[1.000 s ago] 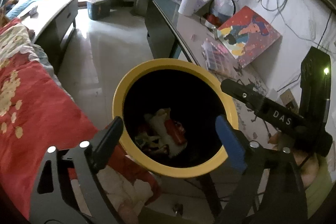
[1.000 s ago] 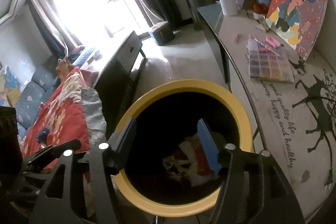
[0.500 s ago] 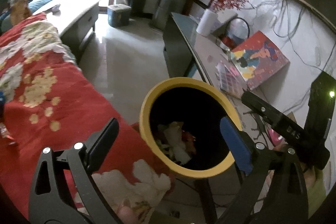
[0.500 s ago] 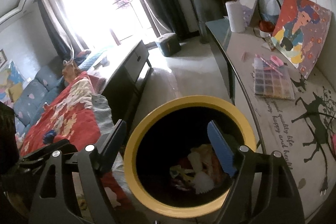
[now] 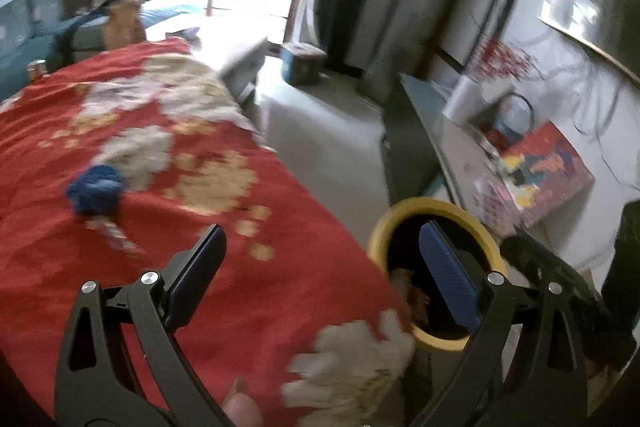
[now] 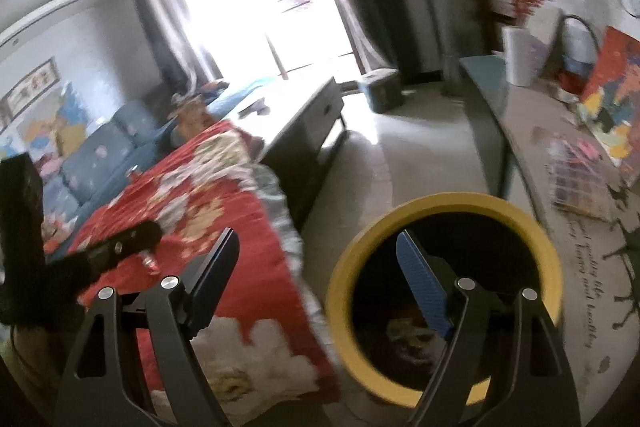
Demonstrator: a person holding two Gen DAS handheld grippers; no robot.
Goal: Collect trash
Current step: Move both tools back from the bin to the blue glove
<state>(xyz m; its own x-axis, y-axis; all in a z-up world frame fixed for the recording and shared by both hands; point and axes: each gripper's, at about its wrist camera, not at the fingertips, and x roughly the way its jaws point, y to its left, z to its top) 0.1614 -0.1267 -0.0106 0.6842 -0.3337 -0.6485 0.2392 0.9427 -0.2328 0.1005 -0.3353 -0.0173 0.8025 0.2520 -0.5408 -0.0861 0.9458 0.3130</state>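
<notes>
A yellow-rimmed black bin point(image 5: 400, 217) stands between the bed and the side table, with crumpled trash point(image 5: 414, 297) at its bottom. My left gripper point(image 5: 320, 263) is open and holds nothing. It hangs over the edge of the red flowered blanket point(image 5: 200, 219), with its right finger in front of the bin. A blue crumpled lump point(image 5: 94, 189) and a small wrapper point(image 5: 114, 237) lie on the blanket ahead of it. My right gripper point(image 6: 320, 263) is open and holds nothing, beside the bin point(image 6: 440, 202), where trash point(image 6: 404, 333) shows. The left gripper's body point(image 6: 100, 255) appears at that view's left.
A long side table point(image 6: 540, 155) on the right carries a painting point(image 6: 616, 95), a bead tray point(image 6: 576, 183) and a paper roll point(image 6: 520, 55). A low cabinet point(image 6: 304, 115) and a blue box point(image 6: 380, 87) stand by the bright window. A blue sofa point(image 6: 100, 151) lies behind the bed.
Both grippers have pulled up and swung left, off the bin and toward the bed. The bin has slid to the lower right of both views. The right jaws stand wider than a second ago.
</notes>
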